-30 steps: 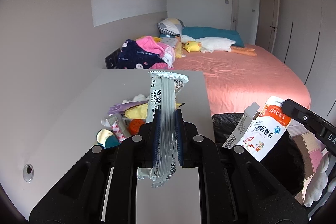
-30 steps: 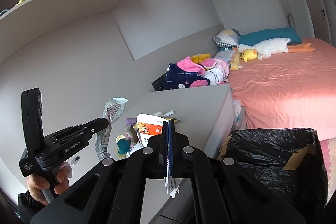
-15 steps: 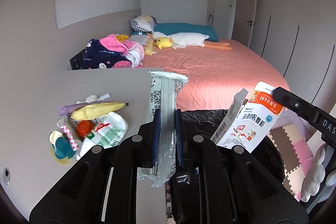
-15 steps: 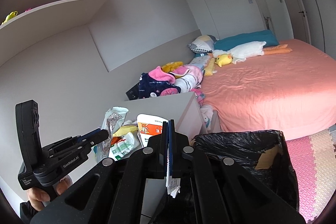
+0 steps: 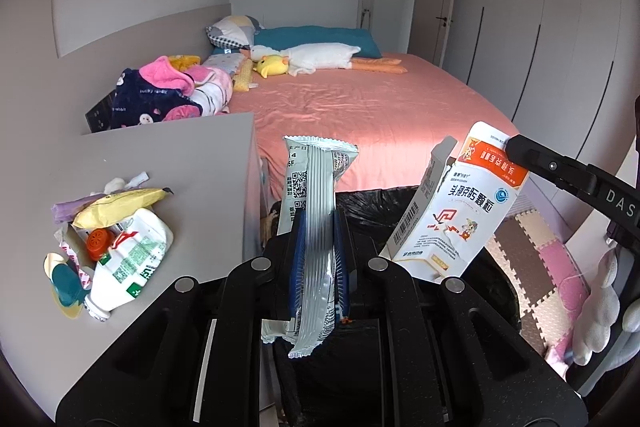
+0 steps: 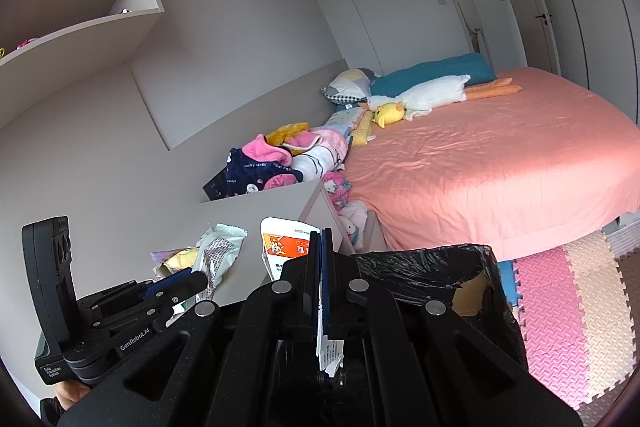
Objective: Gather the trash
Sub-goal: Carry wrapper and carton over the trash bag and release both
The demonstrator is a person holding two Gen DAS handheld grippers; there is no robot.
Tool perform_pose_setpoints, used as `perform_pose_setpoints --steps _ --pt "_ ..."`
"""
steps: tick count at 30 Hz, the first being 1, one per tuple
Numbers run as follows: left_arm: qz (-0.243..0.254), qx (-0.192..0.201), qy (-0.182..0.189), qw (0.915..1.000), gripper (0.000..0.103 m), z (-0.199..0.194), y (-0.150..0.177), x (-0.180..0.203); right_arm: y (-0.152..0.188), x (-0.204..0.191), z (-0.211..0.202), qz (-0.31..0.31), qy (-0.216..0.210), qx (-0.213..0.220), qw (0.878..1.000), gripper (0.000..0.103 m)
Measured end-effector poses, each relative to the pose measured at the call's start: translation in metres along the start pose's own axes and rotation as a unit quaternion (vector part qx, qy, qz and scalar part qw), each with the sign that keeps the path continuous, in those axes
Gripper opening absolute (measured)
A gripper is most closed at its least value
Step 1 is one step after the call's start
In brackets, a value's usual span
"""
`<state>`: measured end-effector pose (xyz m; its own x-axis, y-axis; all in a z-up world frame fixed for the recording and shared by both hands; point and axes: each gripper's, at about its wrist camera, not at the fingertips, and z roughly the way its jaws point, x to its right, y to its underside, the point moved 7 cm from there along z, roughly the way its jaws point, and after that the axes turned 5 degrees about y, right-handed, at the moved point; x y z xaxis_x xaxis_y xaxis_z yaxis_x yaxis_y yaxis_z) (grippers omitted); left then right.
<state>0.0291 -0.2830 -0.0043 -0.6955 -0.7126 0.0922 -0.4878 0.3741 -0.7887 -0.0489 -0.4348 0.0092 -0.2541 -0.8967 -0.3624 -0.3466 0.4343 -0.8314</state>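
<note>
"GenRobot.AI" runs along the left gripper [image 6: 188,281] body, and "DAS" shows on the right gripper [image 5: 516,147] arm. The medicine box [image 5: 456,211] carries large Chinese characters (a barcode too), while the silver wrapper [image 5: 312,195] shows a QR code.

The black-lined bin [image 6: 460,279] gapes open at six o'clock, its mouth unobstructed. The grey desk [image 5: 168,163] edge crowds it at nine o'clock (litter heaped there [image 5: 116,227]). The bed [image 6: 500,167] blocks twelve o'clock; foam mats [image 6: 568,307] at three o'clock leave bare floor.
</note>
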Motion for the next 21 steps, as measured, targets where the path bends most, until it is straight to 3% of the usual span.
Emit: perform_pose_setpoints --steps 19,20,21 --pt "0.008 -0.073 0.071 0.9948 0.014 0.047 0.026 0.043 0.004 0.039 0.009 0.021 0.042 -0.019 0.999 0.002" --pt "0.005 -0.086 0.079 0.9931 0.019 0.051 0.029 0.044 0.004 0.040 0.011 0.022 0.048 -0.024 0.998 0.002" --pt "0.003 -0.100 0.077 0.9920 0.030 0.054 0.032 0.044 0.004 0.042 0.013 0.023 0.057 -0.027 0.998 0.002"
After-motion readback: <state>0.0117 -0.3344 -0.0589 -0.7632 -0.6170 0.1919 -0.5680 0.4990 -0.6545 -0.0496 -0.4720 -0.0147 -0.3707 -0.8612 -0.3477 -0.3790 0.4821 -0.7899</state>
